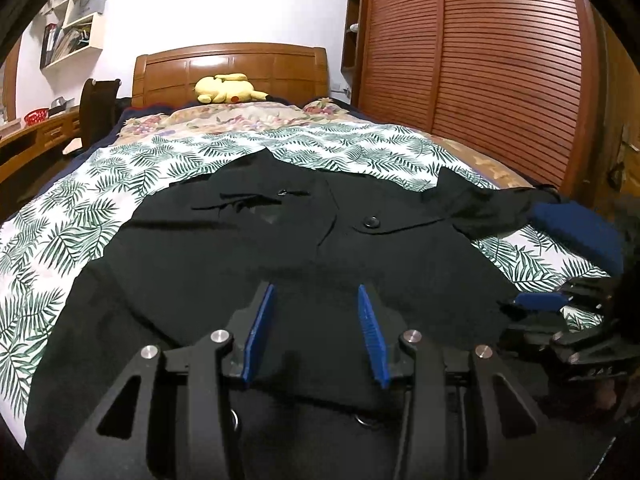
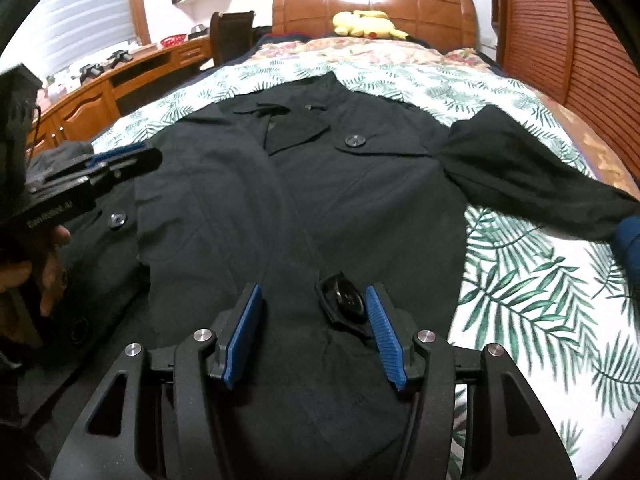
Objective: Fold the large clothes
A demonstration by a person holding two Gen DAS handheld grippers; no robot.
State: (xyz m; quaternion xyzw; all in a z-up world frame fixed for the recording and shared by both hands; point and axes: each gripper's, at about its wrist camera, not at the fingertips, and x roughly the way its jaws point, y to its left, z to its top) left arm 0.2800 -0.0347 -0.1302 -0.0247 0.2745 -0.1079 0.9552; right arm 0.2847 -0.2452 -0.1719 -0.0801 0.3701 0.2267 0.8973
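Right wrist: jacket (image 2: 320, 184) lies beneath parted right gripper (image 2: 314, 304).

One black coat (image 2: 304, 184) lies on one bed (image 2: 532, 292), with one sleeve (image 2: 532, 184) stretched out to the side. Three round buttons show on the coat in the right wrist view: one on the chest flap (image 2: 355, 141), one near the hem (image 2: 347, 301) and one on the left part (image 2: 117, 220). One yellow plush toy (image 2: 366, 24) sits by one wooden headboard (image 2: 372, 4). Two grippers are in view, the left gripper (image 1: 316, 330) and the right gripper (image 2: 314, 334), each with two blue pads. One red bowl (image 2: 173, 41) stands on one desk (image 2: 120, 80).
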